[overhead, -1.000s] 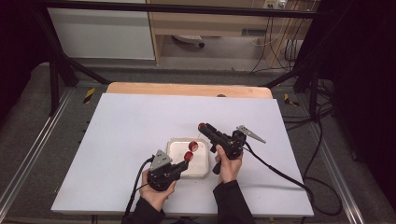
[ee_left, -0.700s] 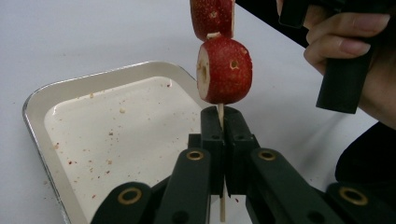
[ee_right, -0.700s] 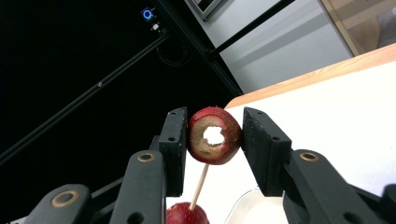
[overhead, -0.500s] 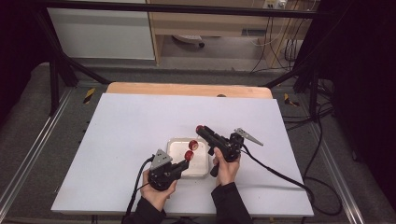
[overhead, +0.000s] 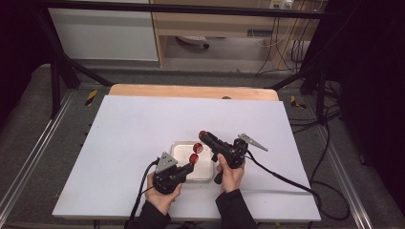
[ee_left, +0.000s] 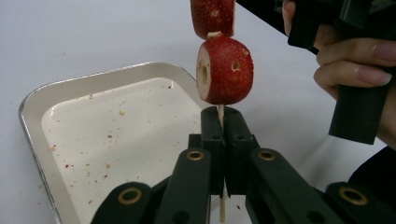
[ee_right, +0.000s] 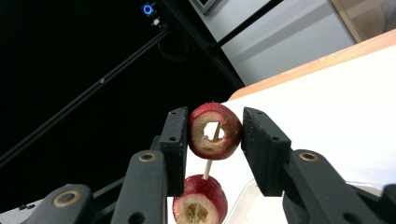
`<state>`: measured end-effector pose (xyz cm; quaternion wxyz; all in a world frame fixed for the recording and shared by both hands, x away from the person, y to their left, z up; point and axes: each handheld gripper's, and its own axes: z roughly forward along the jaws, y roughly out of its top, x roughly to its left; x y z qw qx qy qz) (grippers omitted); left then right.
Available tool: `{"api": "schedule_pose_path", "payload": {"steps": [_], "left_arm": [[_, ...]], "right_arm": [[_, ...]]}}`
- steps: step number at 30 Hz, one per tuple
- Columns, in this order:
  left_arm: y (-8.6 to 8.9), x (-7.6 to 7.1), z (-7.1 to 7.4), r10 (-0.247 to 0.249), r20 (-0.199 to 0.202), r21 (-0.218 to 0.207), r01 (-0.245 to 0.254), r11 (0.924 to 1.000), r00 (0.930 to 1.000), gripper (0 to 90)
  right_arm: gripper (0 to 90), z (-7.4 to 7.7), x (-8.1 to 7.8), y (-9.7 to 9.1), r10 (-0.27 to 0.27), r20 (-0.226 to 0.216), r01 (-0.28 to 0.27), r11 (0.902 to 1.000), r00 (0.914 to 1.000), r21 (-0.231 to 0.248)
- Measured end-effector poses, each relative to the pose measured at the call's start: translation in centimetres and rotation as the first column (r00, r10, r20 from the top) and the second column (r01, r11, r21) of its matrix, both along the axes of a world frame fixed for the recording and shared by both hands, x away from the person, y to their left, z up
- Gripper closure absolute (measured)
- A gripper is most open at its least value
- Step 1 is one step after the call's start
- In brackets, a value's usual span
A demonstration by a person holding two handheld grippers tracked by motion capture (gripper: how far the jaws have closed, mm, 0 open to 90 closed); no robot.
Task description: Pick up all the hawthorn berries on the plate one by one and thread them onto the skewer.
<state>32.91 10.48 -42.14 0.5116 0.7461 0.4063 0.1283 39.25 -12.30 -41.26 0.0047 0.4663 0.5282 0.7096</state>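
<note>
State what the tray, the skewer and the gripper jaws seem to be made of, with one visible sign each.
Tray: probably metal, with a shiny, reflective rolled rim. Skewer: likely wood or bamboo, thin, pale and matt. Left gripper jaws: seemingly black plastic, matt with a fine grain.

Our left gripper stays clamped tight near the table's front edge; our right gripper, raised beside it, grips.

A lab-like recording room: a white table stands inside a black metal frame, with loose cables on the grey floor beyond the table and a cabinet behind.
</note>
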Motion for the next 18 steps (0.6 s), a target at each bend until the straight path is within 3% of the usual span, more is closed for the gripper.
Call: {"api": "schedule_pose_path", "payload": {"steps": [9,18], "left_arm": [[0.35,-0.08,0.11,0.007,0.022,-0.002,-0.007,1.0000,0.9997,88.2],[0.63,-0.34,0.42,0.012,0.034,-0.004,-0.012,0.9999,0.9993,88.3]], "right_arm": [[62.7,0.32,0.10,-0.23,0.021,-0.025,-0.021,0.9997,0.9995,0.013],[63.0,0.24,0.13,-0.11,0.008,-0.055,-0.005,0.9978,0.9985,0.066]]}}
